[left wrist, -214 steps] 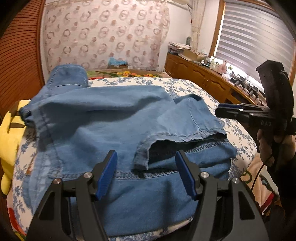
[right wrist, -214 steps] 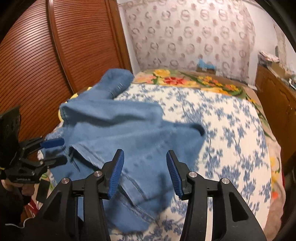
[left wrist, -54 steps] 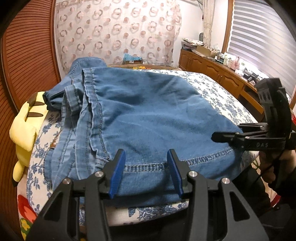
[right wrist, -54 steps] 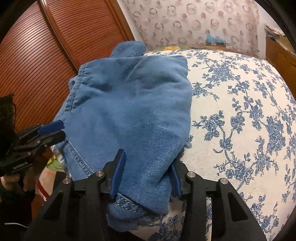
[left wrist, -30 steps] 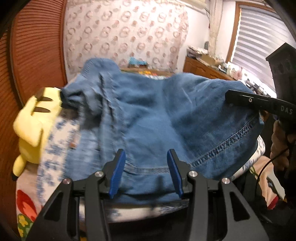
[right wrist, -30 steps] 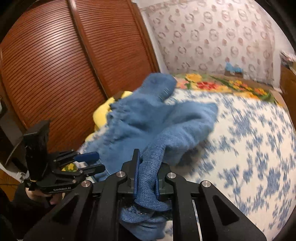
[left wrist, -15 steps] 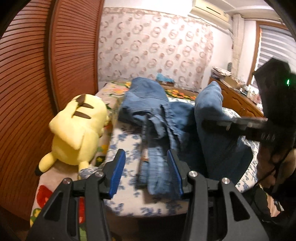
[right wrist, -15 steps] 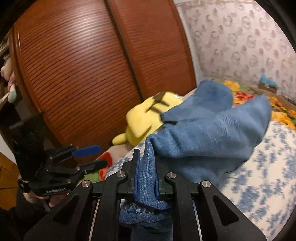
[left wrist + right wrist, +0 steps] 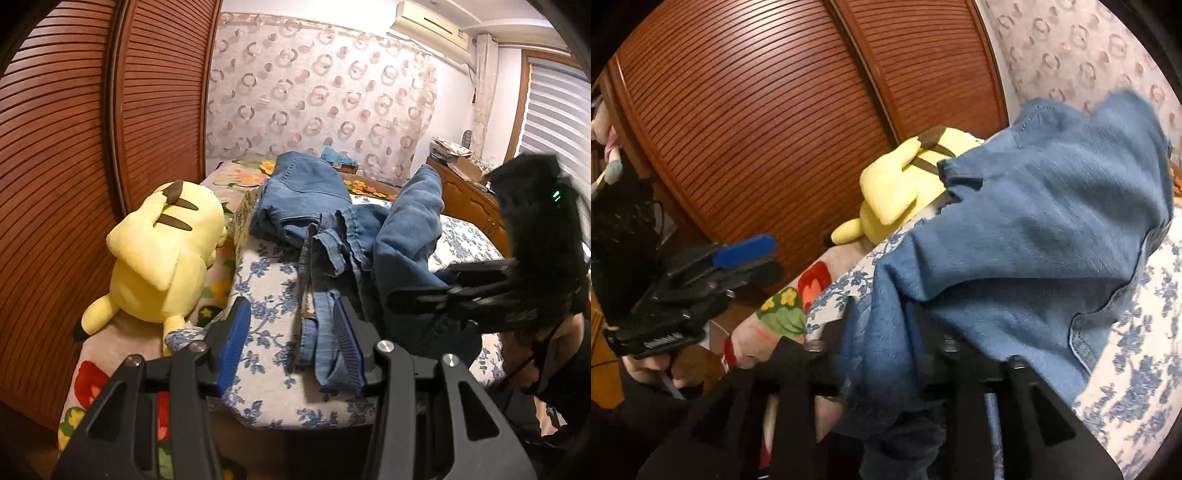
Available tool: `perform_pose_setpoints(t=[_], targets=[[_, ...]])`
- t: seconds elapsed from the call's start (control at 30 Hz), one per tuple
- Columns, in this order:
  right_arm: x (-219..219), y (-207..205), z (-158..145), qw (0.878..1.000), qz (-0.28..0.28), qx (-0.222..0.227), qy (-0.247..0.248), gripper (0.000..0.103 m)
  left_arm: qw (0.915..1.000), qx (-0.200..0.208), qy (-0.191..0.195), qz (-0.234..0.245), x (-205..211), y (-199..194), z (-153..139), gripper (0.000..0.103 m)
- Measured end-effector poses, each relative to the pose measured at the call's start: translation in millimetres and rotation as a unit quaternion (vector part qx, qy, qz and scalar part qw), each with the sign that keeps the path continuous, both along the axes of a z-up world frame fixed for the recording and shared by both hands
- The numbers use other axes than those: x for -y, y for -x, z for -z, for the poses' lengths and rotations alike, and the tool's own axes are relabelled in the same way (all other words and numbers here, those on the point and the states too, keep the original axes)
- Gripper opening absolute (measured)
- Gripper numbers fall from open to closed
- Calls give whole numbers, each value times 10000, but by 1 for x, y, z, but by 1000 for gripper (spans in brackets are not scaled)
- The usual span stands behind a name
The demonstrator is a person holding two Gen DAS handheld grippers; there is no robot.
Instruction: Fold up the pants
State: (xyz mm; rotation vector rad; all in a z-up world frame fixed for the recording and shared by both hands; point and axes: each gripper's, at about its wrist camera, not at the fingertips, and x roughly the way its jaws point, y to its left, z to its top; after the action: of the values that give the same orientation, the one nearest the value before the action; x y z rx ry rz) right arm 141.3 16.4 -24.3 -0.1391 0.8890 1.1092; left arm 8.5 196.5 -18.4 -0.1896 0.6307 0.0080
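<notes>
Blue jeans (image 9: 332, 229) lie bunched on the flowered bed (image 9: 266, 295). In the left wrist view my left gripper (image 9: 291, 343) stands open over the bed's near edge, with nothing gripped; the jeans' hem lies just past its right finger. My right gripper (image 9: 417, 291) reaches in from the right with a raised fold of denim (image 9: 406, 236) around it. In the blurred right wrist view the right gripper (image 9: 886, 328) has its jaws opening, the denim fold (image 9: 1034, 240) still draped between them. The left gripper (image 9: 775, 256) shows at the left there.
A yellow plush toy (image 9: 162, 258) lies on the bed's left side beside the jeans. Slatted wooden wardrobe doors (image 9: 74, 147) stand close on the left. A wooden dresser (image 9: 465, 195) runs along the right. A person's hand (image 9: 646, 369) holds the left gripper.
The right gripper carried the denim fold leftward over the pile, and its jaws have now spread apart. The left gripper swung left off the jeans a second ago, then stayed put.
</notes>
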Motion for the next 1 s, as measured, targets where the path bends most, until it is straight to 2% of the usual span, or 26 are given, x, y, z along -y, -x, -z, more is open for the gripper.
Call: perform_pose_setpoints(t=[0.1,0.23,0.37,0.43,0.6,0.8,0.83,0.9,1.0], targets=[[27,1,-26,9993,102,273,-236,44,9999,44,-13,104,12,-1,-2,45],[88,-13,-56,9922,815,747,-583,45,9994,115,-32,316,29,-7,-8,45],[112,-41,-50,9836,1367,1174,-35,46,9983,161,47,565,49,-20,-14,45],[117,-53,-41,9821,1476,1160,132,46,9974,169,71,692,56,-26,-15,45],[110,-81,-17,9807,1533,1146,394,46,9972,-238,21,703,62,-45,5,45],[79,-106,-15,9826,1368,1220,312,46,9963,-448,238,689,48,-35,28,44],[71,-109,-14,9830,1319,1228,360,46,9961,-459,253,713,47,-33,31,41],[56,-109,-13,9824,1262,1289,483,46,9953,-503,282,783,46,-30,36,28],[36,-115,-6,9816,1243,1318,597,46,9949,-536,143,843,49,-26,42,19]])
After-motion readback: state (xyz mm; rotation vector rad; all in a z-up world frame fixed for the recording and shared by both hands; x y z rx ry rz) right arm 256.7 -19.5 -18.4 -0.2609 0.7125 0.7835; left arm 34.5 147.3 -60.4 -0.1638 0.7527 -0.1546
